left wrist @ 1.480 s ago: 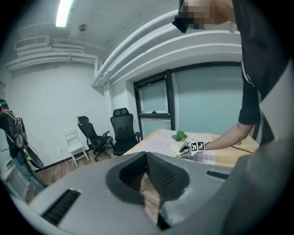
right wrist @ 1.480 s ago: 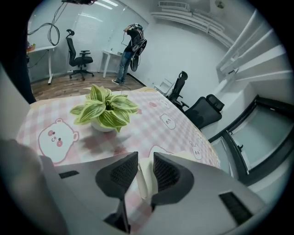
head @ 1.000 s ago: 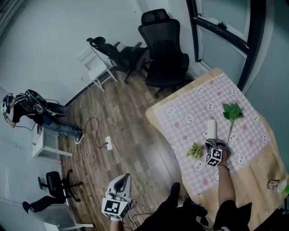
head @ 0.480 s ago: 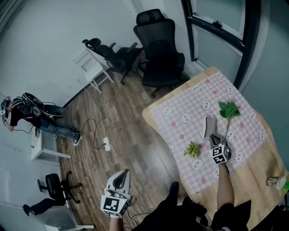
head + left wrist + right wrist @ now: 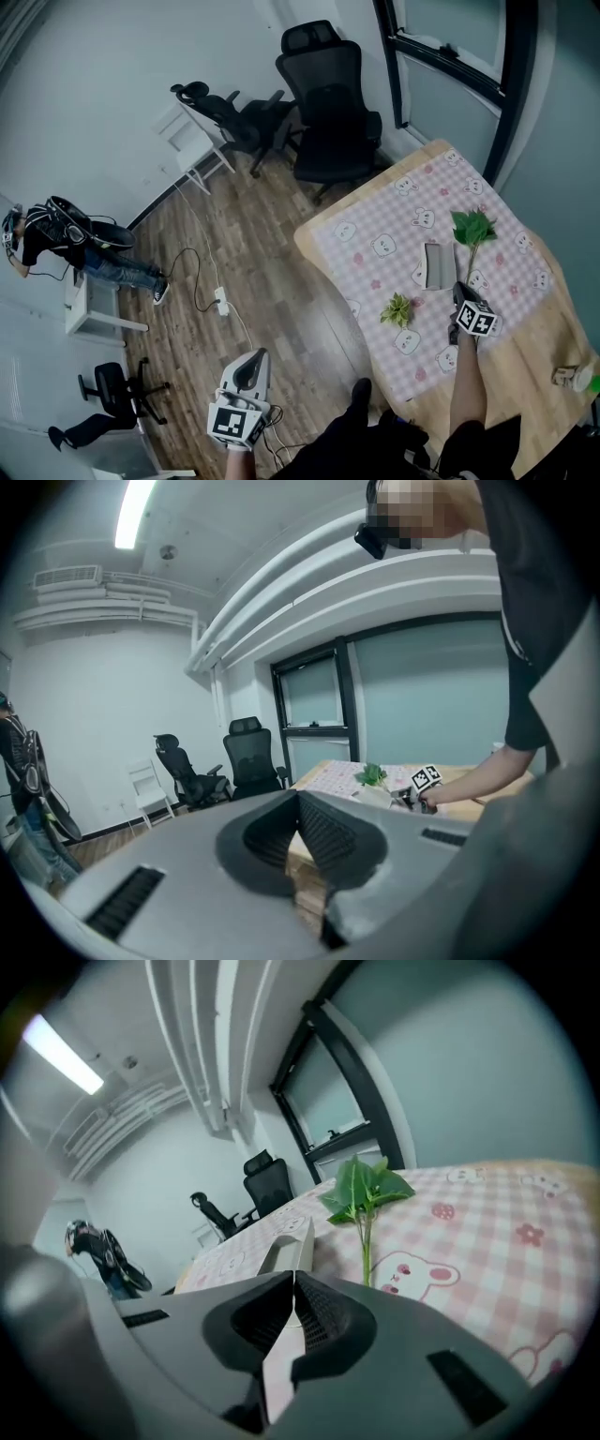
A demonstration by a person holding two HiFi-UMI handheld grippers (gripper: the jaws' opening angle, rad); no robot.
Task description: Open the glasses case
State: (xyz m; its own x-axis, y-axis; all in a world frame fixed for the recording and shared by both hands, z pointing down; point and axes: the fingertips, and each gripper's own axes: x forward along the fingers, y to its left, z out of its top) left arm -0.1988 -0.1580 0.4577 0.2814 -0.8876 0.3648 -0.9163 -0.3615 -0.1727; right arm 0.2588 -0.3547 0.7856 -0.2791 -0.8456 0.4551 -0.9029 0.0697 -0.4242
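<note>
**Head view:** A wooden table (image 5: 527, 361) under a pink checked cloth (image 5: 375, 220) printed with cartoon rabbits holds the grey glasses case (image 5: 438, 265). It lies near the cloth's middle, between a leafy green sprig (image 5: 472, 228) and a small green plant (image 5: 397, 308). The right gripper (image 5: 458, 288), its cube carrying a black-and-white square marker, sits just beside the case's near end. The left gripper (image 5: 255, 358), bearing a like marker, hangs well off the table over the wood floor (image 5: 272, 272). Two black office chairs (image 5: 328, 103) stand by the wall, and a person (image 5: 56, 230) is at far left.

**Left gripper view:** The left gripper's jaws meet at the tips with nothing between them. Across the room are the table, the sprig and a bare forearm (image 5: 487, 772) behind the other gripper's marker cube.

**Right gripper view:** The jaws are pressed together and empty. The case lies just beyond the tips with one pale panel tilted up, so it looks open. The sprig rests on the cloth to its right.
</note>
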